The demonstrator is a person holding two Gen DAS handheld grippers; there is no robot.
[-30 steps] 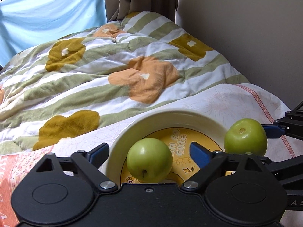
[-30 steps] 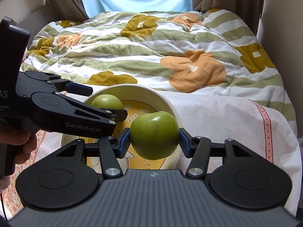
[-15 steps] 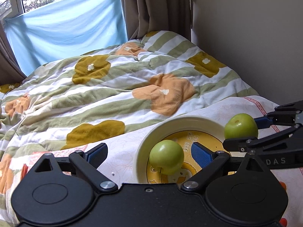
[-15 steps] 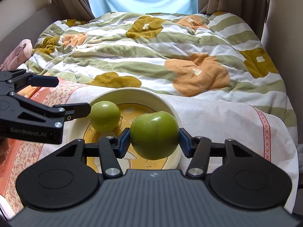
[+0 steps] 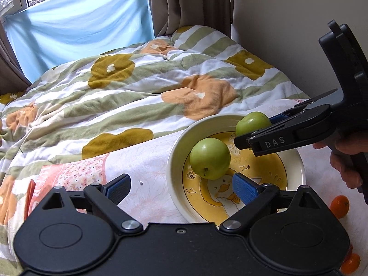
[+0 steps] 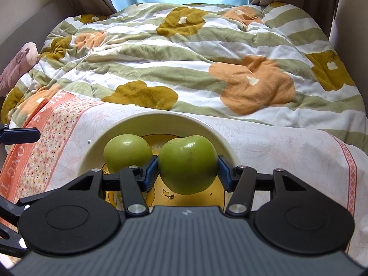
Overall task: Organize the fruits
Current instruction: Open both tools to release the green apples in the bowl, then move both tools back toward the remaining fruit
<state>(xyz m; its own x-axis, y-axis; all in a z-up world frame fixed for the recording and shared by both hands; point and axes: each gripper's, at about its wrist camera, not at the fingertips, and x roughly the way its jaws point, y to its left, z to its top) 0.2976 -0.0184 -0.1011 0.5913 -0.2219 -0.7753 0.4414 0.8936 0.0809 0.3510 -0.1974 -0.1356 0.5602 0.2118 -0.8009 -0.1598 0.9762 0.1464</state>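
A cream plate [image 5: 177,156] with a yellow duck picture lies on the bed cloth; it also shows in the right wrist view [image 6: 220,142]. One green apple [image 5: 209,158] rests on the plate's left part, seen too in the right wrist view [image 6: 126,153]. My right gripper [image 6: 187,172] is shut on a second green apple [image 6: 188,163] and holds it over the plate; in the left wrist view this apple [image 5: 251,122] sits between the right gripper's fingers. My left gripper [image 5: 181,187] is open and empty, pulled back at the plate's near left edge.
Small orange fruits [image 5: 340,205] lie on the cloth at the right, more [image 5: 350,262] at the bottom right corner. A striped flowered quilt [image 6: 184,57] covers the bed behind. A pink soft toy [image 6: 16,66] lies at the far left. A wall stands on the right.
My left gripper has drawn back and to the left, away from the apple on the plate. My right gripper has carried its apple over the plate and lower, beside the first apple.
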